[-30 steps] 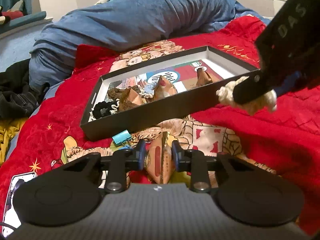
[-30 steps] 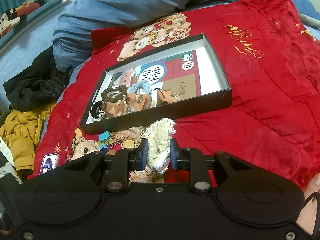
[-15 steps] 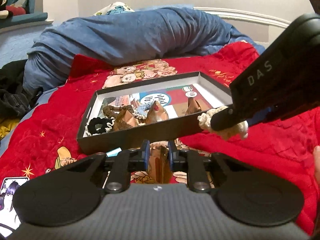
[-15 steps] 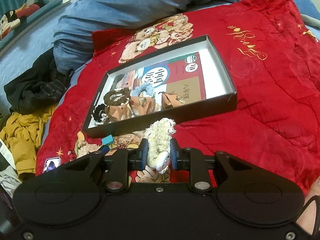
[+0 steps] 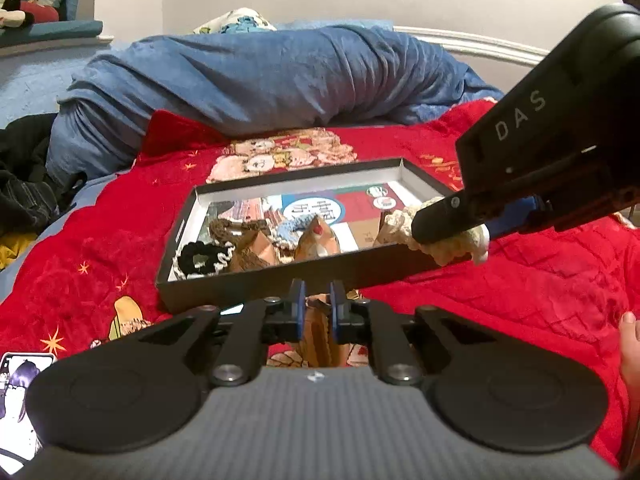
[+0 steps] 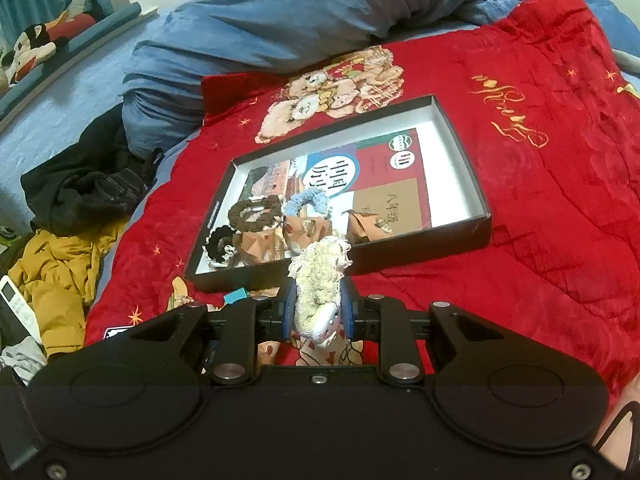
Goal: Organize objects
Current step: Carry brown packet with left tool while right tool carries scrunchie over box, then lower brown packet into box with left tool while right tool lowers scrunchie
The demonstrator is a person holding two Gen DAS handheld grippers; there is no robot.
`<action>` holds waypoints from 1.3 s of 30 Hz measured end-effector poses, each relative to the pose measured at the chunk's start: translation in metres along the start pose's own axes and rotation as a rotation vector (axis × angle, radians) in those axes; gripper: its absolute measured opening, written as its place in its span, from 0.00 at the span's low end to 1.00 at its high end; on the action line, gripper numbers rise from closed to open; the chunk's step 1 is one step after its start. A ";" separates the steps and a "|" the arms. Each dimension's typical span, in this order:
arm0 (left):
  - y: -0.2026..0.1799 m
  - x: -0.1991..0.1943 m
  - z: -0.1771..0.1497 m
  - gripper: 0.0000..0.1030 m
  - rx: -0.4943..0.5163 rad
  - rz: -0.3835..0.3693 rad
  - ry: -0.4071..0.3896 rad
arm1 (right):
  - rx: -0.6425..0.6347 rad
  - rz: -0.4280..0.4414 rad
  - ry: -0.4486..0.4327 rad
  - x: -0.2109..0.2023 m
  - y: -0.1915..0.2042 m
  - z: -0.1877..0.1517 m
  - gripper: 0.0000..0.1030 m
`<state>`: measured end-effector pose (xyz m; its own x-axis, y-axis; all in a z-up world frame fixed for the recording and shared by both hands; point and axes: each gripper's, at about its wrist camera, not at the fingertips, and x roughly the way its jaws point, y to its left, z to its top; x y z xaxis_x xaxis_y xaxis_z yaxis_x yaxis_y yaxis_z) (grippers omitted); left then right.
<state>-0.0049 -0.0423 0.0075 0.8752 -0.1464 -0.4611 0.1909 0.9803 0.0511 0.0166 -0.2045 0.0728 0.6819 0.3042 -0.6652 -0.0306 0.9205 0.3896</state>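
Right wrist view: two tools, each clamped on one item, at the near wall of one black tray.

The right tool (image 6: 318, 314) grips a cream fuzzy scrunchie (image 6: 320, 276), held over the tray's (image 6: 460, 148) near wall; the left tool (image 5: 317, 308) pinches a brown paper packet (image 5: 318, 334) just short of that wall, over the red blanket (image 5: 520, 300). Inside the tray lie three scrunchies, brown (image 6: 256, 212), pale blue (image 6: 308, 200) and black-and-white (image 6: 220, 244), plus three brown packets (crowded toward its left end). "DAS" is printed on the right tool's body (image 5: 520, 116); gold script on the blanket is unreadable.
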 end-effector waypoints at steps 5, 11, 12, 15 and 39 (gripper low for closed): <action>0.001 -0.005 0.002 0.13 0.006 0.005 -0.041 | -0.005 0.008 -0.010 -0.006 0.003 0.005 0.22; 0.006 -0.011 0.011 0.08 -0.008 -0.012 -0.103 | -0.043 0.024 -0.026 -0.015 0.012 0.021 0.22; 0.007 -0.011 0.012 0.08 -0.008 -0.010 -0.116 | -0.046 0.027 -0.037 -0.017 0.013 0.025 0.22; 0.008 -0.005 0.013 0.07 -0.006 0.010 -0.114 | -0.029 0.038 -0.074 -0.020 0.013 0.035 0.22; 0.026 0.110 0.098 0.07 -0.083 -0.083 -0.060 | 0.057 -0.063 -0.123 0.076 -0.018 0.107 0.22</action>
<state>0.1395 -0.0462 0.0450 0.8833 -0.2332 -0.4068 0.2287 0.9716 -0.0602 0.1476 -0.2242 0.0837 0.7659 0.2102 -0.6076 0.0548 0.9203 0.3874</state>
